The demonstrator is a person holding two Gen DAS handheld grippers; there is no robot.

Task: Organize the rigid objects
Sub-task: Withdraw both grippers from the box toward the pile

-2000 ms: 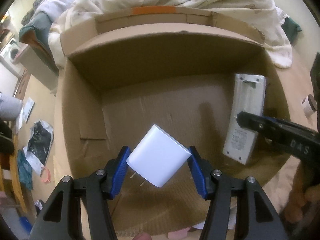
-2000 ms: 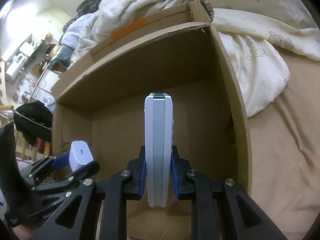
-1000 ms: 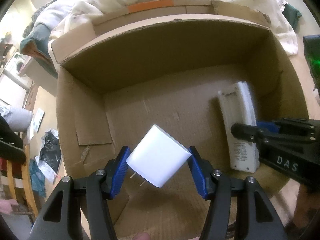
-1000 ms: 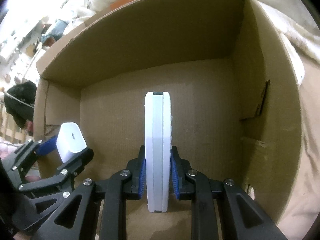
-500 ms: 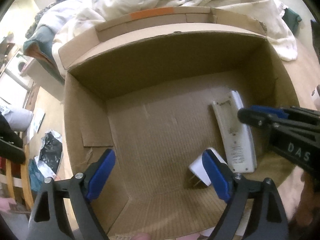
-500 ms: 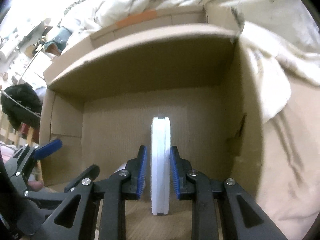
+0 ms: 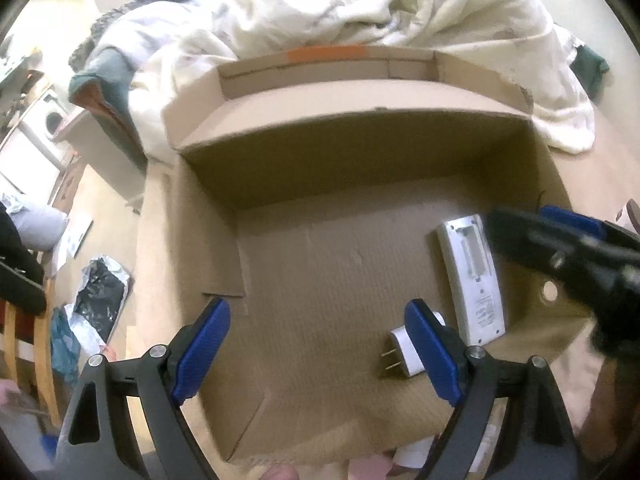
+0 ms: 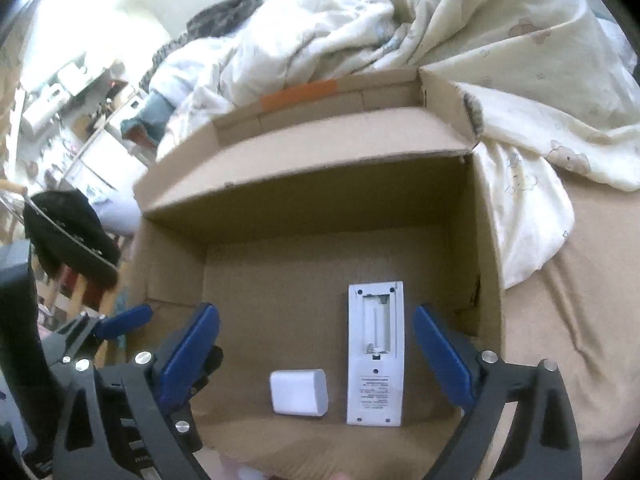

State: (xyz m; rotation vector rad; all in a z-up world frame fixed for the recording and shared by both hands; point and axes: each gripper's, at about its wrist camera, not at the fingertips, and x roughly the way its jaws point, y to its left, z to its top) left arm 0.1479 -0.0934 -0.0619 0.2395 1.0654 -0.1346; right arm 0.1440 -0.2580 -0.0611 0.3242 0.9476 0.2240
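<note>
An open cardboard box (image 7: 360, 128) (image 8: 304, 168) stands on the bed. On its floor lie a white plug charger (image 8: 299, 397) (image 7: 403, 346) and, right beside it, a white remote (image 8: 375, 354) (image 7: 472, 276) face down with its battery bay open. My left gripper (image 7: 316, 350) is open and empty above the box, its right finger partly hiding the charger. My right gripper (image 8: 316, 354) is open and empty above the charger and the remote. It also shows in the left wrist view (image 7: 560, 248).
A rumpled cream duvet (image 8: 440, 40) (image 7: 360, 8) lies behind and right of the box on the tan sheet (image 8: 580, 320). Floor clutter, a chair (image 7: 24, 320) and a washing machine (image 7: 36, 128) are off to the left.
Both grippers opened. The charger dropped from my left gripper onto the box floor, then the remote left my right gripper and now lies flat beside it. Both grippers have risen.
</note>
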